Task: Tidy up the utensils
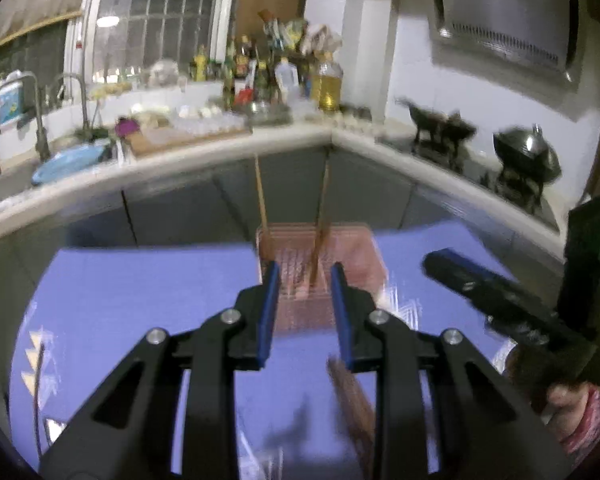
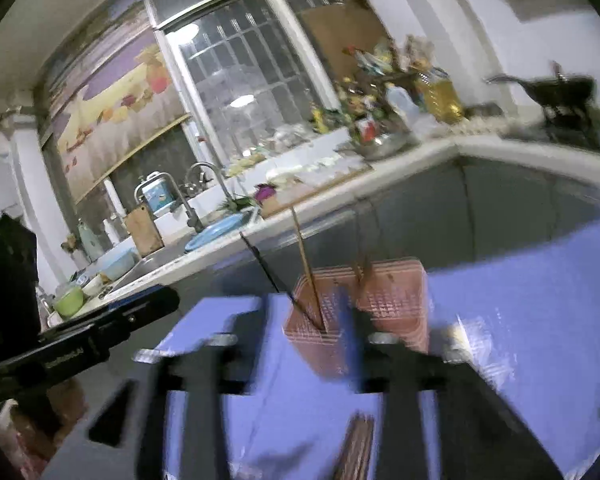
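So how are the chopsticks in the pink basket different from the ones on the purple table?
The chopsticks in the basket stand nearly upright, leaning apart; the chopsticks on the table lie flat in a bunch. The standing ones sit inside the pink basket; the lying ones rest on the purple table, below the left hand-held gripper. Both look like brown wooden sticks.

L tongs [image 1: 305,276]: black arms, blue pads, 4 silver screws | R tongs [image 2: 306,312]: black, blurred | sleeve [image 1: 592,424]: pink patterned

Open left hand-held gripper [image 1: 305,280] before pink basket [image 1: 364,256] of upright chopsticks [image 1: 260,192].
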The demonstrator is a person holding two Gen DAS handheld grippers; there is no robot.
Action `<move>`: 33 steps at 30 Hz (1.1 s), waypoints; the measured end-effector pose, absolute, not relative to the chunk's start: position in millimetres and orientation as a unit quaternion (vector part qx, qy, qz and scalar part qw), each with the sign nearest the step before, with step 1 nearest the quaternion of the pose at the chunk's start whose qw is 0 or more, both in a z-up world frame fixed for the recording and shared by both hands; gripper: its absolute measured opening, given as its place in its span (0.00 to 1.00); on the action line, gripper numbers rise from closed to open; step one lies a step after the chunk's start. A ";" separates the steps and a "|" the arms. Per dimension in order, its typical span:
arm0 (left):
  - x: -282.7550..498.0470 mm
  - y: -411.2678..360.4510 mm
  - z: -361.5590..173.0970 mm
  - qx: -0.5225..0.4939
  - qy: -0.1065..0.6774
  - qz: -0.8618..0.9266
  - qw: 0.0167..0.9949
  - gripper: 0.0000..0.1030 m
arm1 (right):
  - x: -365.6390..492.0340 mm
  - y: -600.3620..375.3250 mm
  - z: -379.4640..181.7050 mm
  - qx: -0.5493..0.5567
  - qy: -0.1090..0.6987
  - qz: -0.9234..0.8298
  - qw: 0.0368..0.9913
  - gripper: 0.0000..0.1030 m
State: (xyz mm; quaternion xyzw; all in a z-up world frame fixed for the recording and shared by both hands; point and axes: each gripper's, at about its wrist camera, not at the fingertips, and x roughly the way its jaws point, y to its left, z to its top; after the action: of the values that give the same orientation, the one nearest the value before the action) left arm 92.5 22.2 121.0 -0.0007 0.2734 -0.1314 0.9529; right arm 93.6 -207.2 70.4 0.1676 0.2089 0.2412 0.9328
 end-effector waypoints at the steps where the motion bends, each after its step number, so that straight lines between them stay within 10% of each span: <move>1: 86.0 21.6 106.0 0.004 0.288 -0.132 0.949 0.24 | 85.2 -209.7 56.6 0.162 0.225 0.231 0.932 0.51; 12: 34.7 -5.3 -38.3 0.057 0.410 -0.090 0.906 0.24 | 11.0 -224.5 -61.1 0.140 0.358 0.157 0.910 0.41; 33: -15.3 3.9 -11.4 0.027 0.361 -0.005 0.932 0.24 | -33.3 -212.2 -12.7 0.150 0.302 0.205 0.919 0.39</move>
State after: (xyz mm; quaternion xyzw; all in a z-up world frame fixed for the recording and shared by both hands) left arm -15.3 3.9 -11.4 0.0265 0.3609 -0.0051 0.9322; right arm -33.3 -212.2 -12.7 0.1497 0.3024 0.2047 0.9188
